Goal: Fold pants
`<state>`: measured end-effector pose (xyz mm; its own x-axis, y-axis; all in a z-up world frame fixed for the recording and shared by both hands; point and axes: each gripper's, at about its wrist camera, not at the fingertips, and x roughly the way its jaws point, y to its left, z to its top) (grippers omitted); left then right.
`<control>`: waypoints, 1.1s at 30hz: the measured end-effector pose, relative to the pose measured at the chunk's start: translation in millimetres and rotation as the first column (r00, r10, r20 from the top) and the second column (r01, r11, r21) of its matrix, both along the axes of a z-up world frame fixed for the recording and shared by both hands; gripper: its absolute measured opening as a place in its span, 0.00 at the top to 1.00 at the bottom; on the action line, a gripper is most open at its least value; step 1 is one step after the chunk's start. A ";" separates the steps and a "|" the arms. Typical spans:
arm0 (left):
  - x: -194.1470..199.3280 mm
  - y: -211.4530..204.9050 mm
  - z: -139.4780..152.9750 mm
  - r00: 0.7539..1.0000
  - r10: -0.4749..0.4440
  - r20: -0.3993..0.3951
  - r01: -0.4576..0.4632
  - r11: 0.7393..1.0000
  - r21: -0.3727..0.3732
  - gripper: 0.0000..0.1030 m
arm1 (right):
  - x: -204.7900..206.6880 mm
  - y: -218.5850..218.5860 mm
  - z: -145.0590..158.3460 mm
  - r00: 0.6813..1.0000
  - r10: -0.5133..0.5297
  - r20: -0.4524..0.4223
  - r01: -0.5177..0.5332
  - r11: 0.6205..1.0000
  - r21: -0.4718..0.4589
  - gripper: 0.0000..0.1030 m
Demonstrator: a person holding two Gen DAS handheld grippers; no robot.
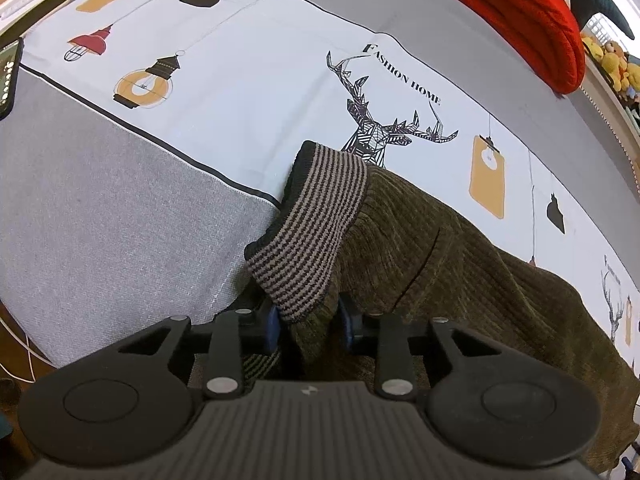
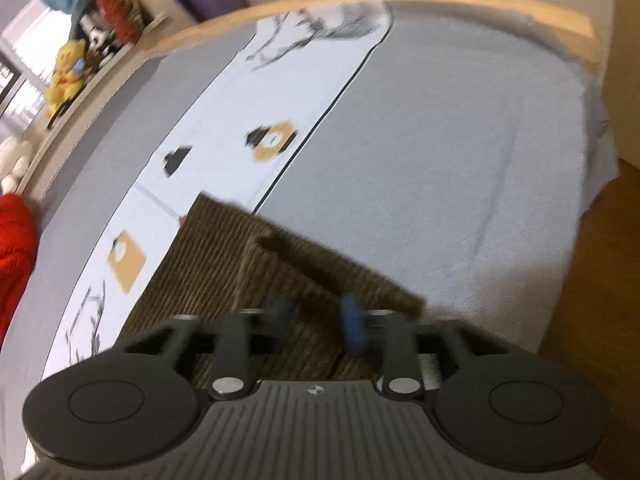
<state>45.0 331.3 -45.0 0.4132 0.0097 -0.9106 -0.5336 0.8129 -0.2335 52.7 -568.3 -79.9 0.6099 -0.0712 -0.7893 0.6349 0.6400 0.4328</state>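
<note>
Pants (image 1: 460,264): olive-brown ribbed fabric lay on the bed (image 1: 120,220), spread across the printed white band and reaching the grey part of the cover.
Waistband (image 1: 316,216): the striped brown-and-black band was turned up and over, standing above the bed by the left gripper.
Left gripper (image 1: 308,326): its blue pads sat on either side of a bunched fold of the pants just under the waistband, pinching it.
Right gripper (image 2: 318,316): the view was blurred; its blue fingers stood apart over the ribbed cloth, with nothing plainly clamped between them.
Bed cover: grey with a white strip showing lamps, a deer (image 1: 384,128) and the words "Fashion Home".
Red blanket (image 1: 520,12): lay bunched at the far edge of the bed, well apart from the pants.
Phone (image 1: 8,76): lay at the bed's left edge.
</note>
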 end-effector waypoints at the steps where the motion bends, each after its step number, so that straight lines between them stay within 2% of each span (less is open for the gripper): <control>1: -0.1 0.3 -0.4 1.000 0.002 -0.001 -0.002 1.000 -0.001 0.68 | 2.6 1.5 -1.3 1.000 0.011 -0.011 -0.011 1.000 -0.003 0.50; 5: 1.1 0.0 -2.0 1.000 0.004 -0.008 -0.004 1.000 0.003 0.67 | 13.4 5.9 -11.0 0.997 0.019 -0.071 -0.019 1.000 -0.008 0.48; 7: 2.4 -1.2 -2.8 1.000 -0.001 -0.014 0.002 1.000 0.011 0.67 | 19.0 10.4 -14.9 0.995 0.046 -0.089 -0.046 0.999 -0.004 0.48; 11: 3.8 -1.8 -4.2 1.000 -0.004 -0.020 0.004 1.000 0.017 0.66 | 28.2 22.9 -15.8 0.986 0.113 -0.120 -0.121 0.991 -0.056 0.50; 13: 3.8 -1.6 -4.3 1.000 -0.005 -0.020 0.006 1.000 0.017 0.66 | 29.3 25.9 -15.1 0.983 0.117 -0.141 -0.128 0.989 -0.075 0.79; 14: 3.6 -1.6 -4.0 1.000 -0.006 -0.019 0.006 1.000 0.019 0.66 | 28.0 26.0 -12.7 0.984 0.108 -0.144 -0.122 0.988 -0.091 0.86; 18: 2.5 -4.8 0.6 0.999 -0.038 0.001 0.038 0.999 0.027 0.77 | 10.5 21.1 12.4 0.999 0.002 -0.049 -0.009 0.987 -0.163 0.90; 20: -0.9 -7.0 4.9 0.998 -0.059 0.017 0.058 0.998 0.025 0.79 | 0.1 18.4 20.1 0.997 -0.072 -0.033 0.064 0.981 -0.184 0.90; 22: -7.0 -7.6 9.3 0.996 -0.087 0.028 0.086 0.996 0.014 0.79 | -8.9 14.7 18.7 0.986 -0.151 -0.069 0.136 0.974 -0.183 0.90; 26: -18.2 -9.1 9.5 0.985 -0.173 0.002 0.173 0.985 -0.001 0.79 | -9.9 9.6 0.8 0.972 -0.161 -0.174 0.137 0.980 -0.141 0.88; 27: -20.4 -8.2 8.3 0.983 -0.186 -0.007 0.186 0.983 0.006 0.75 | -9.0 9.4 -1.3 0.971 -0.153 -0.181 0.129 0.982 -0.138 0.86; 28: -22.4 -6.9 7.2 0.983 -0.183 -0.021 0.184 0.983 0.020 0.66 | -7.8 9.5 -1.8 0.971 -0.154 -0.183 0.129 0.981 -0.142 0.85; 29: -24.4 -5.0 7.6 0.986 -0.165 -0.033 0.167 0.985 0.052 0.61 | -7.5 10.4 -0.9 0.969 -0.163 -0.185 0.136 0.979 -0.154 0.79; 30: -26.1 -3.4 10.2 0.990 -0.137 -0.033 0.139 0.985 0.098 0.44 | -8.4 11.3 0.4 0.966 -0.175 -0.188 0.145 0.976 -0.163 0.68; 31: -28.5 -2.6 17.6 0.994 -0.111 -0.001 0.110 0.983 0.147 0.36 | -9.4 12.0 2.0 0.963 -0.185 -0.194 0.153 0.974 -0.170 0.62; 32: -30.4 -4.0 26.7 0.994 -0.099 0.044 0.089 0.977 0.192 0.36 | -10.7 12.0 2.5 0.963 -0.189 -0.190 0.158 0.973 -0.167 0.58; 33: -32.4 -9.4 39.9 0.990 -0.097 0.102 0.066 0.960 0.273 0.36 | -12.0 11.8 3.5 0.965 -0.190 -0.182 0.164 0.975 -0.149 0.57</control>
